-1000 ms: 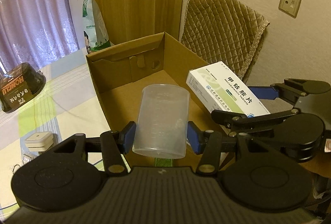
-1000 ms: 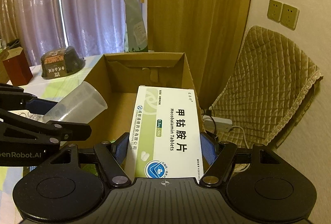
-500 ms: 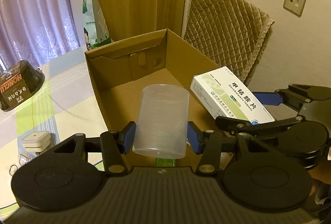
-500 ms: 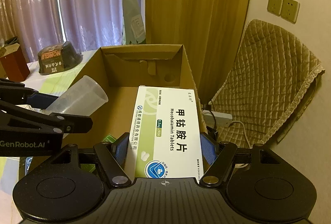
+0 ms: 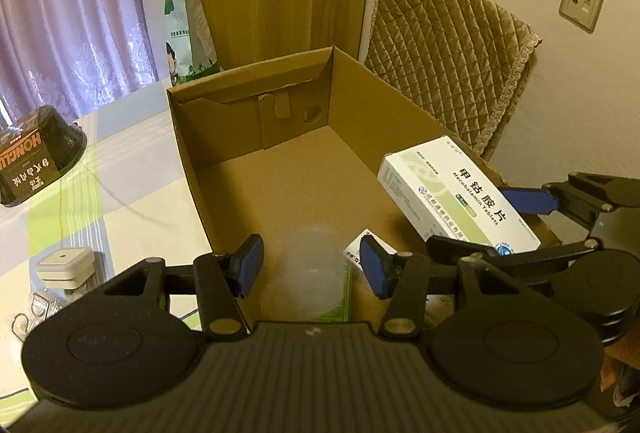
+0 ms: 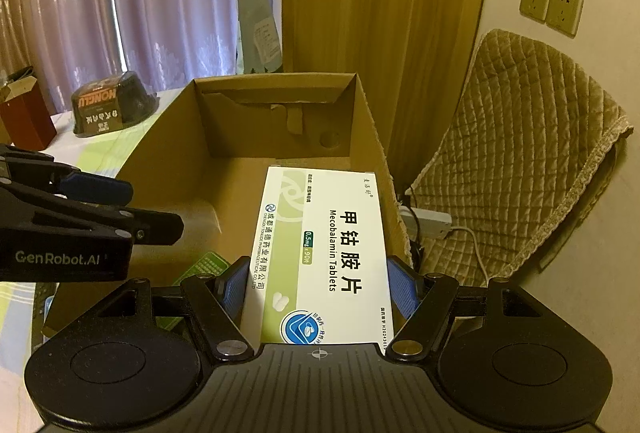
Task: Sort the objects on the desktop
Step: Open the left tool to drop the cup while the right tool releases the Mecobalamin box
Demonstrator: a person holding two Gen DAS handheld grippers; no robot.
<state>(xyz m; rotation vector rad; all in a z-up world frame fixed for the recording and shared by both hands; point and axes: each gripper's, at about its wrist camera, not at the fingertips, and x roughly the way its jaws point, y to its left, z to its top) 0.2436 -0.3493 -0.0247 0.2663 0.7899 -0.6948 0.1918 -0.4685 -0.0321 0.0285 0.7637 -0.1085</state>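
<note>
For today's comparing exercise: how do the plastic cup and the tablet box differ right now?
1. The plastic cup is see-through and round; the tablet box is opaque, white-green and flat.
2. The cup sits free below the open left claw; the box is clamped in the right claw.

Both are over the cardboard box.

— The clear cup (image 5: 314,275) is blurring between those spread blue pads; is it touching anything?
— Can't tell. The gripper body is hiding the near end of the tablet box (image 6: 320,257), too.
</note>
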